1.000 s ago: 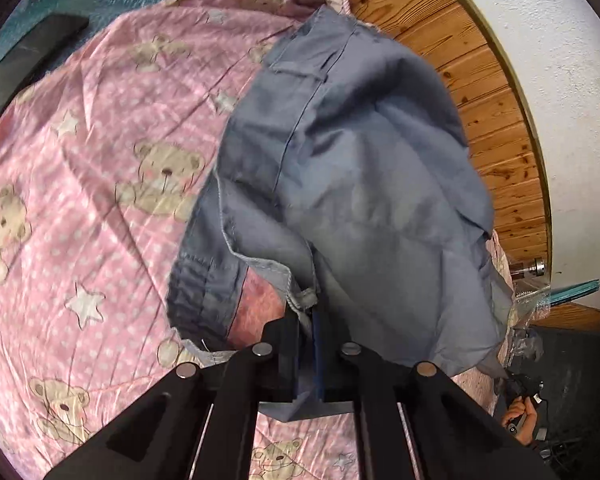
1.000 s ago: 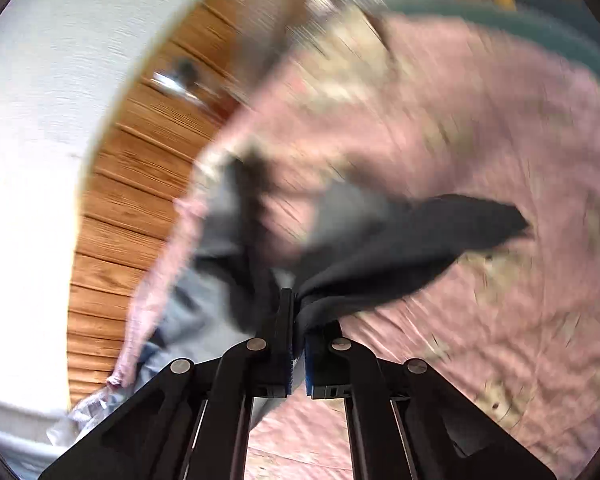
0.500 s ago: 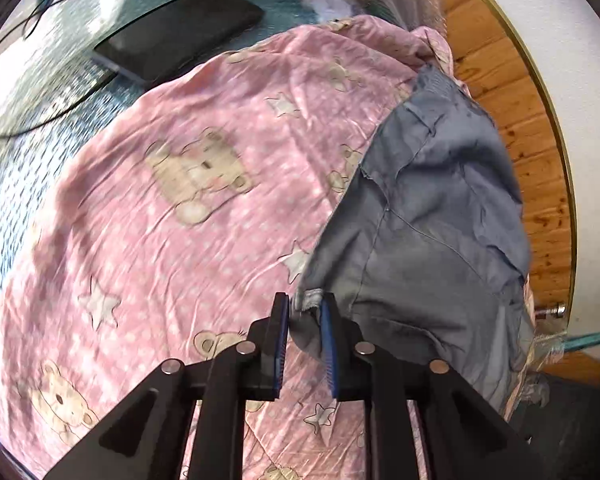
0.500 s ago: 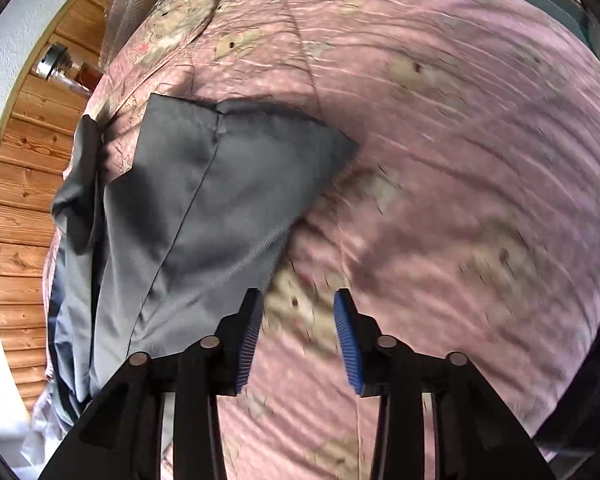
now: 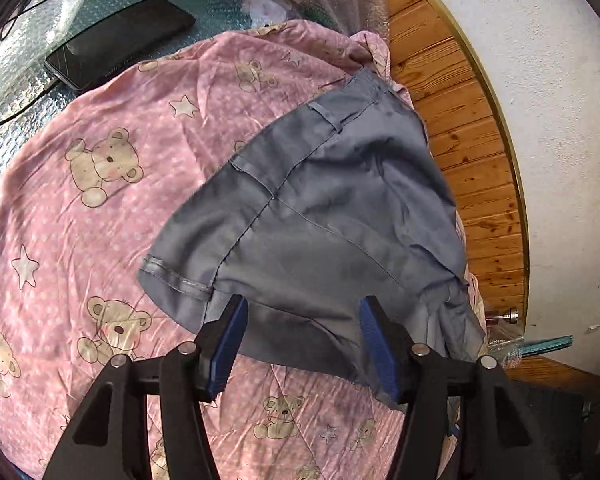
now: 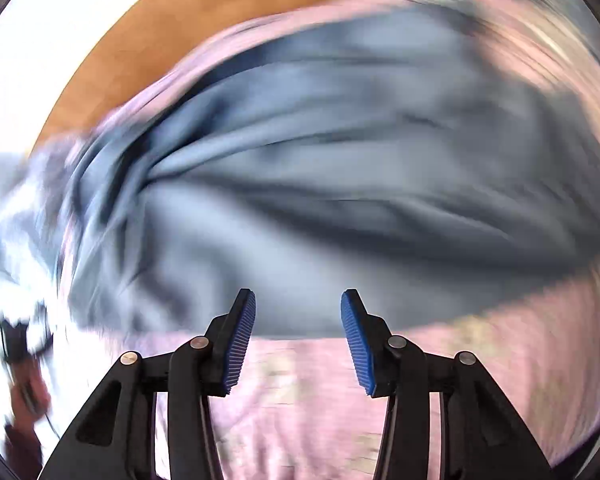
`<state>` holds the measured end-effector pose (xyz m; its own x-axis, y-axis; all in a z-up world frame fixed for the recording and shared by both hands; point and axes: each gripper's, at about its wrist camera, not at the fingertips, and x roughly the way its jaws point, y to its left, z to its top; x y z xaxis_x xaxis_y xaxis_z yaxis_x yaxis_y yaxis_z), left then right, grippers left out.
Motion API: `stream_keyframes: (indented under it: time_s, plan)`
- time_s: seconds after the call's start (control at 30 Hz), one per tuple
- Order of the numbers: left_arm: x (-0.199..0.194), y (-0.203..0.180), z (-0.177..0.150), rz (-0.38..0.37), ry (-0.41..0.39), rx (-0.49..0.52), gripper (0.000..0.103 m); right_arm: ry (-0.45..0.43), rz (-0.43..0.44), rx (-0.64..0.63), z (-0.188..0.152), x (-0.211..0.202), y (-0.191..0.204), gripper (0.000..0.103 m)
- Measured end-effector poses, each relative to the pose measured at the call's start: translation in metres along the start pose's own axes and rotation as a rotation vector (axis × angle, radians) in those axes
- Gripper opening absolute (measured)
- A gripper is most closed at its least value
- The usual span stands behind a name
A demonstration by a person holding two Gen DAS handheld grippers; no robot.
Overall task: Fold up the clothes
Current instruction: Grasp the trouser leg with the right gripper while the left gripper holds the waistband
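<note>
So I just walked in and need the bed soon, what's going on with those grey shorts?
A person with a handheld gripper in each hand is folding clothes. The grey shorts lie on the pink teddy-bear blanket, folded over but rumpled at the wall side. The left gripper and right gripper are both open and hold nothing, poised at the shorts' near edge. The right view is motion-blurred. A black phone lies beyond the blanket.

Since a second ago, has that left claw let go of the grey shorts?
Yes. The left gripper was pinching the grey shorts; now its jaws stand wide apart, and the shorts lie flat on the pink teddy-bear blanket.
</note>
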<state>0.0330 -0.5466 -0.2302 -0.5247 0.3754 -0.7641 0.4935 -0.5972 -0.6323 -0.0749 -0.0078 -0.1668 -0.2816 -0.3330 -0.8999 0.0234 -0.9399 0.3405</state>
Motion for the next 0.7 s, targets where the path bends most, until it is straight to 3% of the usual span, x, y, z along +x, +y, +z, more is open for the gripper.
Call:
stream_keyframes:
  time_s: [0.13, 0.27, 0.33, 0.37, 0.4, 0.43, 0.47, 0.6, 0.7]
  plan:
    - [0.009, 0.021, -0.007, -0.004, 0.015, -0.097, 0.060, 0.022, 0.097, -0.511, -0.007, 0.038, 0.167, 0.052]
    - [0.007, 0.039, -0.010, -0.042, 0.014, -0.183, 0.060, 0.101, 0.158, -0.838, -0.028, 0.090, 0.272, 0.056]
    - [0.005, 0.039, -0.007, -0.062, 0.005, -0.191, 0.060, 0.147, 0.119, -0.945, -0.042, 0.121, 0.300, 0.056]
    - [0.004, 0.038, -0.005, -0.072, 0.001, -0.191, 0.061, 0.163, 0.059, -1.001, -0.045, 0.142, 0.309, 0.048]
    - [0.005, 0.037, -0.003, -0.080, -0.002, -0.192, 0.062, 0.180, -0.009, -1.042, -0.045, 0.157, 0.312, 0.033]
    - [0.007, 0.037, -0.001, -0.085, 0.004, -0.201, 0.064, 0.189, -0.075, -1.078, -0.045, 0.171, 0.314, 0.002]
    - [0.012, 0.038, -0.001, -0.087, 0.018, -0.217, 0.066, 0.153, -0.116, -1.092, -0.041, 0.169, 0.314, 0.002]
    - [0.032, 0.043, -0.002, -0.105, 0.079, -0.286, 0.066, -0.099, -0.065, -1.105, -0.038, 0.088, 0.327, 0.002]
    - [0.049, 0.045, -0.003, -0.210, 0.093, -0.355, 0.066, -0.179, -0.106, -1.154, -0.054, 0.067, 0.329, 0.002]
